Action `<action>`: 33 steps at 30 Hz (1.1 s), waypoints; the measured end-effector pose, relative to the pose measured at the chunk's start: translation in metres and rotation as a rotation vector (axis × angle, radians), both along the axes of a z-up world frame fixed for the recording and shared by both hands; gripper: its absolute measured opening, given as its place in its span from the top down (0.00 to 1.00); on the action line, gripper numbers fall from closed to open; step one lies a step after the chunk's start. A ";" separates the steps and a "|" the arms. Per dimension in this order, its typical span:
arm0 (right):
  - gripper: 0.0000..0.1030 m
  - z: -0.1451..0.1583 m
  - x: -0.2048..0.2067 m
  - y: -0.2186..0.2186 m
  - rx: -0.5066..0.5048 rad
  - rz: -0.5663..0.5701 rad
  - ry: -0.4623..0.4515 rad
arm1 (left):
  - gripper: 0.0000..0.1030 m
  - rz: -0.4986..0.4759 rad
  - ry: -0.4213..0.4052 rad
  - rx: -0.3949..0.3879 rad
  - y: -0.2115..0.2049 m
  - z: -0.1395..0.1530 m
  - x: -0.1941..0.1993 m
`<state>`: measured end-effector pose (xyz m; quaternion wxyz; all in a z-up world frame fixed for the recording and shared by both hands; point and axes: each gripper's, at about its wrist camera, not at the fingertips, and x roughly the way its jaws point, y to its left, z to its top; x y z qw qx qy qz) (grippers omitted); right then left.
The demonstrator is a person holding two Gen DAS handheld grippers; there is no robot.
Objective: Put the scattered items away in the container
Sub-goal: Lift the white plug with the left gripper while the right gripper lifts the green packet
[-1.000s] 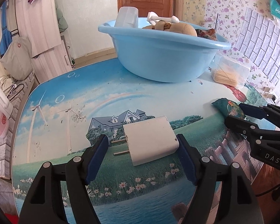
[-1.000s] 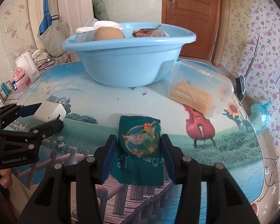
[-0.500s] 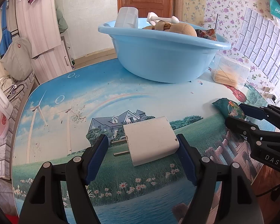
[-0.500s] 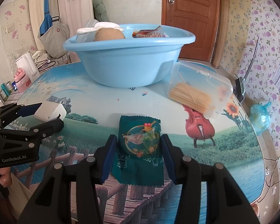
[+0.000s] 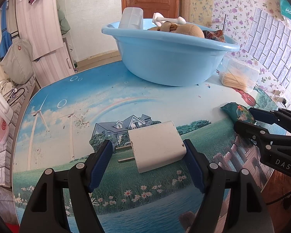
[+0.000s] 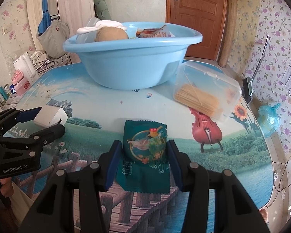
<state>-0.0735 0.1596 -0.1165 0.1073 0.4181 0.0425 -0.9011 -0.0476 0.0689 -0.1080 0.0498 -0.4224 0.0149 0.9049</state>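
The left gripper (image 5: 147, 159) has its fingers (image 5: 100, 162) spread wide, one on each side of a white charger block (image 5: 156, 145) that lies flat on the desk (image 5: 110, 104). The right-hand finger's blue pad just meets the block's near corner; the left-hand pad stands clear of it, with the block's two metal prongs pointing into that gap. Nothing is clamped.

The right gripper (image 6: 143, 163) also has its fingers (image 6: 112, 164) apart, straddling a dark green snack packet (image 6: 145, 155) that rests on the desk. Both blue pads sit just beside the packet's puffed middle; whether they actually touch it cannot be told, and the packet shows no pinch. Its crimped near edge lies between the finger arms.

From the right wrist view the left gripper shows at the left edge, the charger block between its tips, and part of a hand (image 6: 2, 186) grips its handle below. From the left wrist view the right gripper (image 5: 248, 118) shows at the right edge with the packet's end between its tips.

Beyond both, at the far side of the desk, stands a light blue basin (image 6: 130, 62) already holding a tan rounded item, a white bone-shaped piece, a translucent box and a printed packet. Just beside the basin, to its right, lies a clear plastic box of thin sticks (image 6: 205, 95), tilted on the desk.
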 end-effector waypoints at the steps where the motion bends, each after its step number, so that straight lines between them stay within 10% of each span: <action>1: 0.55 0.000 0.000 0.000 -0.001 -0.001 0.002 | 0.30 -0.001 0.001 0.001 0.000 0.000 0.000; 16: 0.57 0.005 0.005 0.031 -0.025 -0.114 -0.054 | 0.38 -0.014 0.006 -0.001 -0.001 0.001 0.003; 33: 0.57 0.062 0.018 0.011 -0.092 -0.004 0.127 | 0.38 -0.019 0.111 0.058 -0.007 0.059 0.023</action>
